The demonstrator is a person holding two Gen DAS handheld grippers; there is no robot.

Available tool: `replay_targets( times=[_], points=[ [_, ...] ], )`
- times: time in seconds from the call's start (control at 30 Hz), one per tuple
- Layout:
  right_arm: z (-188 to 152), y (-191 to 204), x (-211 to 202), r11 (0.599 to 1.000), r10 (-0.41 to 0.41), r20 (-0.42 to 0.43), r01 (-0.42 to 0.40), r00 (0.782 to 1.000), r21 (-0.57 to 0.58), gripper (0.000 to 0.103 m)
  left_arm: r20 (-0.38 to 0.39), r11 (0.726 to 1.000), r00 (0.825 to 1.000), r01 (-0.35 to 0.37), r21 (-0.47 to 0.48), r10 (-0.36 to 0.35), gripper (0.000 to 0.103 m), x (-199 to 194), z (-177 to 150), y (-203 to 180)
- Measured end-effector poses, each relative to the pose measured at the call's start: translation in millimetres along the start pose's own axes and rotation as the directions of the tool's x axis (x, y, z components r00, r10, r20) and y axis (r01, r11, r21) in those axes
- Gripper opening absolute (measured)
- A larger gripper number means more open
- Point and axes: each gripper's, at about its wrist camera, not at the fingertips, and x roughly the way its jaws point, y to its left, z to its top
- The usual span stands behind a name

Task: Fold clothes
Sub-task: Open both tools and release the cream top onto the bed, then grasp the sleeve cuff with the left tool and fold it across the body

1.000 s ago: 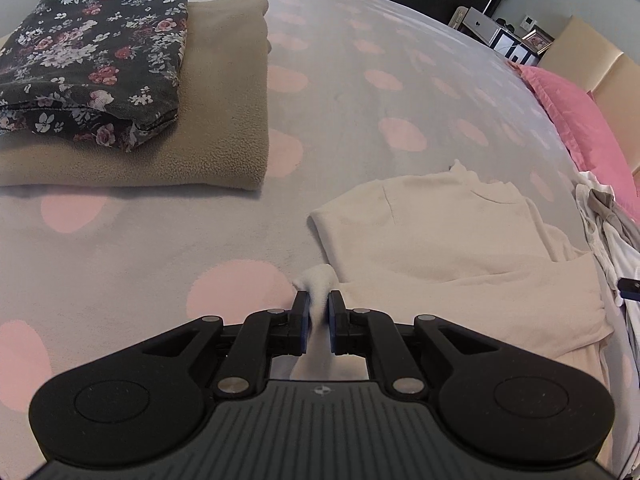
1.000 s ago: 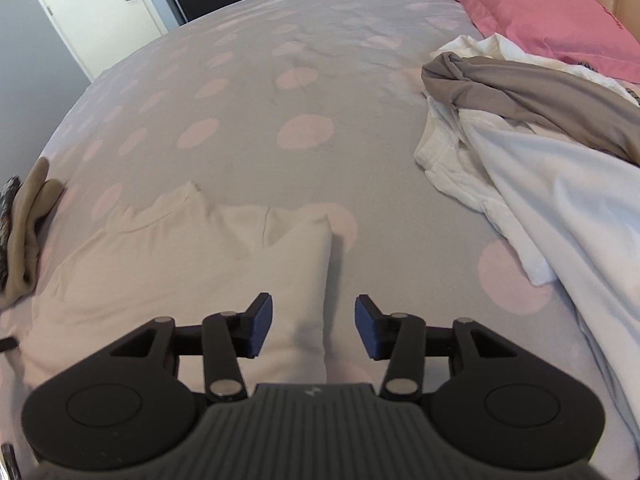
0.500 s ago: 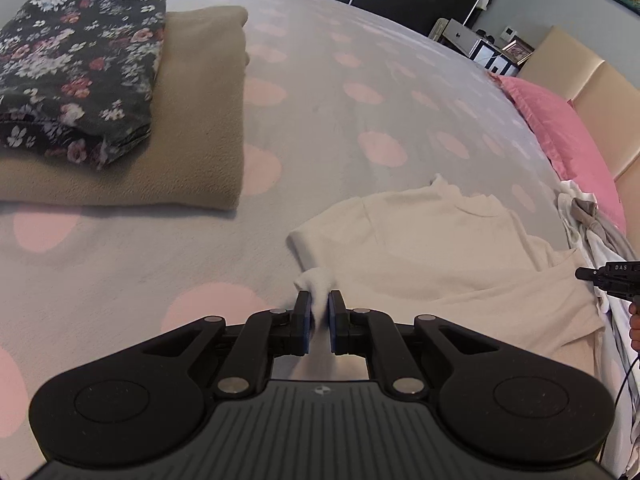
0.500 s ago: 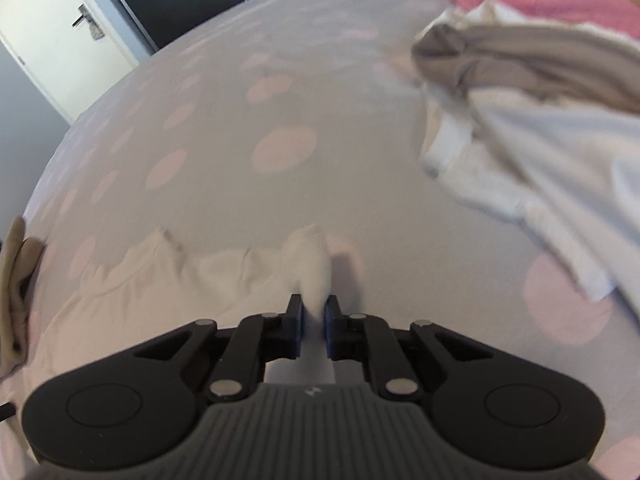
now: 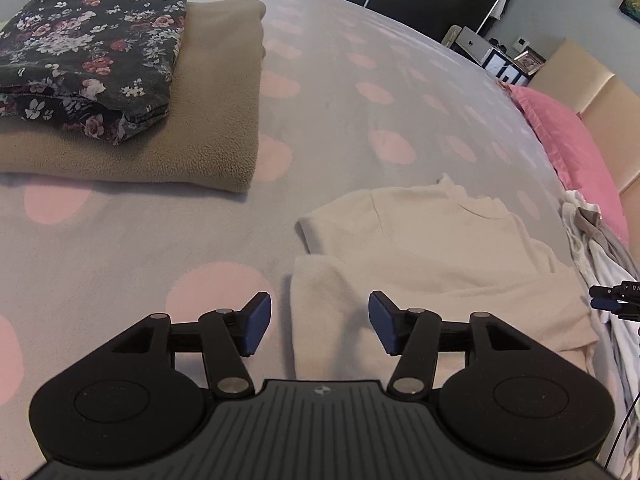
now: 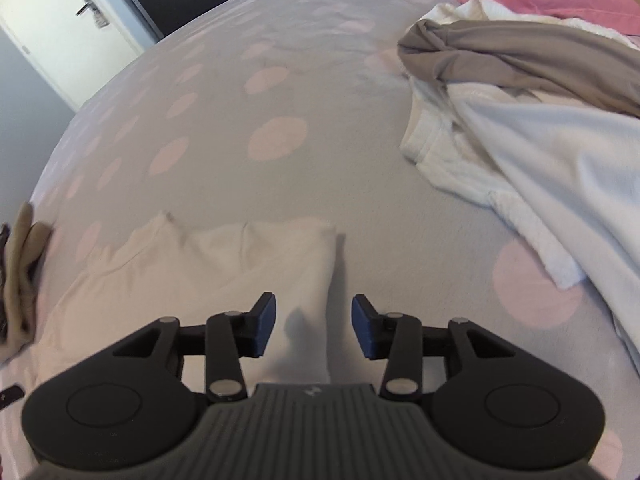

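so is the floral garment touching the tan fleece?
Touching. Left wrist view: the folded floral garment lies stacked directly on the tan fleece, with no gap at its lower edge.

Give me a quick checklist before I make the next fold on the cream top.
1. Left gripper released: ok, jaws open, nothing between them.
2. Right gripper released: ok, jaws open over the fabric edge.
3. Cream top lying flat on the bedspread: ok, lower part folded up over the body, collar visible.
4. Fold edges even: cannot tell, the near edge is hidden by the grippers.
5. Space beside the unfolded pile: ok, a bare strip separates it from the top.
6. Finished stack apart: ok, floral garment sits on the tan fleece.
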Motion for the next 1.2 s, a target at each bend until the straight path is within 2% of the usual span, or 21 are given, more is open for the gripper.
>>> replay_targets(
  times=[0.13,0.3,0.33,0.4,0.43,0.47,0.57,0.73,0.77,0.87,0.9,0.97,1.07,1.2],
  points=[
    [-23,-3,-13,0.999,0.032,-0.054,-0.034,0.998,-0.032,0.046,-0.043,1.000,0.999,0.006,0.026,-0.005,0.053,-1,-12,-7],
    [-43,-9,-9,0.999,0.033,-0.106,-0.036,0.994,-0.025,0.046,-0.084,0.999,0.996,-0.004,0.036,0.007,0.051,9,-26,-12],
    [-46,-11,-7,0.999,0.042,-0.119,-0.043,0.992,-0.008,0.045,-0.094,0.999,0.996,0.009,0.034,-0.006,0.047,10,-27,-13],
    [-51,-13,-6,0.999,0.048,-0.137,-0.047,0.989,0.009,0.017,-0.102,0.999,0.995,0.023,0.048,-0.018,0.027,9,-27,-17],
    [-53,-12,-5,0.999,0.038,-0.144,-0.038,0.989,0.005,0.017,-0.107,0.998,0.994,0.029,0.057,-0.023,0.014,8,-27,-20],
    [-55,-11,-5,1.000,0.001,-0.138,-0.002,0.990,-0.013,0.017,-0.112,0.997,0.993,0.035,0.066,-0.028,0.012,7,-27,-23],
    [-57,-11,-2,0.999,-0.039,-0.141,0.037,0.989,-0.017,0.016,-0.131,0.996,0.991,0.013,0.091,-0.001,0.010,4,-28,-26],
    [-59,4,-3,0.994,-0.095,-0.138,0.085,0.986,-0.075,0.017,-0.175,0.999,0.985,-0.001,0.038,0.008,0.013,4,-26,-16],
    [-58,7,-4,0.992,-0.105,-0.140,0.094,0.985,-0.084,0.018,-0.181,0.999,0.983,-0.009,0.033,0.015,0.019,2,-24,-15],
    [-56,18,-11,0.980,-0.167,-0.129,0.150,0.977,-0.130,0.032,-0.166,0.999,0.985,-0.040,0.031,0.045,0.023,-7,-17,-10],
    [-55,20,-15,0.975,-0.187,-0.113,0.170,0.976,-0.145,0.032,-0.155,0.998,0.986,-0.052,0.033,0.056,0.025,-10,-14,-8],
    [-55,28,-27,0.962,-0.209,-0.066,0.193,0.976,-0.190,0.032,-0.120,0.999,0.992,-0.045,0.014,0.046,0.046,-14,-7,-2],
    [-55,49,-35,0.956,-0.189,-0.026,0.178,0.982,-0.232,0.032,-0.053,0.999,0.998,-0.045,0.028,0.046,0.048,-16,5,-4],
    [-59,81,-34,0.951,-0.135,-0.015,0.125,0.991,-0.284,0.031,-0.078,0.993,0.995,-0.059,0.099,0.067,0.048,-8,15,-10]
  ],
)
